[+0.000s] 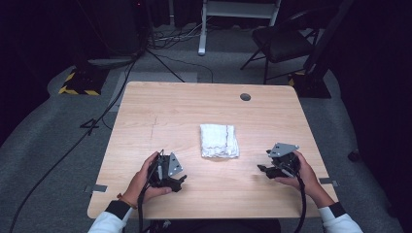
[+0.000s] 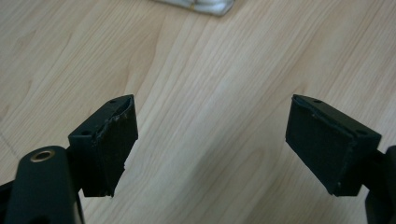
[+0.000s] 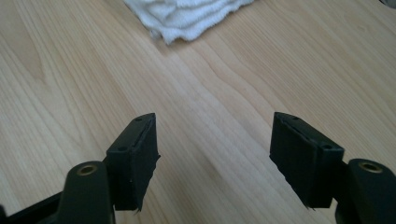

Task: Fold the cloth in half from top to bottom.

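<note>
Pale wooden table (image 1: 145, 121) | folded white terry towel (image 1: 219, 141) at centre | left gripper (image 1: 180, 182) at 7 o'clock, right gripper (image 1: 263, 170) at 4 o'clock, both agape, empty | step: approach | next: pinch towel's edges

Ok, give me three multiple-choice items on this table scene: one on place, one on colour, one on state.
1. Where does the folded towel lie?
A. between the two tools, farther up the table
B. under the left tool
C. on the chair

2. What colour is the towel?
A. blue
B. white
C. red

3. How do the left tool and the right tool stand?
A. both shut on the towel
B. one open, one shut
C. both open, nothing between the jaws

Key: 1 A, the high view shows it mid-table; 2 B, white terry cloth; 3 C, bare wood shows between each pair.
</note>
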Motion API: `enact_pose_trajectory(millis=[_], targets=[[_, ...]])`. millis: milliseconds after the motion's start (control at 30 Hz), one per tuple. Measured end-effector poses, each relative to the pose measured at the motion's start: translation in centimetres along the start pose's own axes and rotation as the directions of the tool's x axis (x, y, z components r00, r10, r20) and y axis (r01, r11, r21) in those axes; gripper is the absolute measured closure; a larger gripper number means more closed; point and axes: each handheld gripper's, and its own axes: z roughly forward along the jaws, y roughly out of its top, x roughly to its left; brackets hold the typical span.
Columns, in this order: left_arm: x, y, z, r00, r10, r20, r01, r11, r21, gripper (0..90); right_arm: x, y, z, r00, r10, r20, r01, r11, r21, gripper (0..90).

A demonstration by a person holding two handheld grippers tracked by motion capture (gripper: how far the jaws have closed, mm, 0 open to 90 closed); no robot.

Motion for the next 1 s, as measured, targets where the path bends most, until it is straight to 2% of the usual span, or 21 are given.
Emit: enact_pose_trajectory(millis=[33,167,200,333,467,667,733,867,933,1000], targets=[[0.2,-0.3,-0.1,1.0000,0.003,-0.001,-0.003,1.0000,0.006,17.2,-0.1,-0.3,-0.2,1.0000,0.004,-0.002,-0.004,1.000,0.001,32.8],[1.0,-2.0,-1.0,0.9990,-0.044,0.000,0.044,0.9990,0.008,17.2,-0.4,-1.4,-0.7,0.9995,0.030,0.002,-0.030,1.000,0.002,32.7],[1.2,-2.4,-1.2,0.9975,-0.070,0.004,0.070,0.9975,0.007,17.2,-0.5,-1.7,-0.9,0.9993,0.037,0.005,-0.037,0.999,0.006,33.1],[1.8,-3.5,-2.1,0.9934,-0.115,0.003,0.115,0.9934,-0.002,17.1,-0.7,-3.1,-1.7,0.9984,0.056,0.007,-0.056,0.998,0.008,32.9],[2.5,-4.8,-2.6,0.9885,-0.151,0.010,0.151,0.9886,0.002,17.1,-1.1,-4.6,-2.2,0.9963,0.083,0.020,-0.083,0.996,0.012,31.8],[3.2,-6.3,-2.9,0.9833,-0.182,-0.002,0.182,0.9831,0.022,17.3,-1.7,-6.9,-2.9,0.9907,0.132,0.036,-0.132,0.991,0.008,31.5],[3.5,-6.8,-3.0,0.9807,-0.196,0.000,0.196,0.9805,0.021,17.2,-2.1,-7.8,-3.2,0.9860,0.166,0.020,-0.166,0.986,0.002,31.6],[4.1,-8.0,-3.1,0.9736,-0.228,-0.007,0.228,0.9732,0.028,17.4,-2.8,-9.7,-3.7,0.9701,0.243,0.010,-0.242,0.970,-0.020,30.5],[4.4,-8.6,-3.0,0.9710,-0.239,-0.013,0.239,0.9701,0.041,17.4,-3.1,-10.7,-3.7,0.9588,0.284,0.006,-0.284,0.958,-0.036,28.4],[4.6,-9.1,-3.1,0.9666,-0.256,-0.006,0.256,0.9663,0.025,17.2,-3.3,-11.7,-3.8,0.9452,0.326,-0.009,-0.326,0.943,-0.072,28.3]])
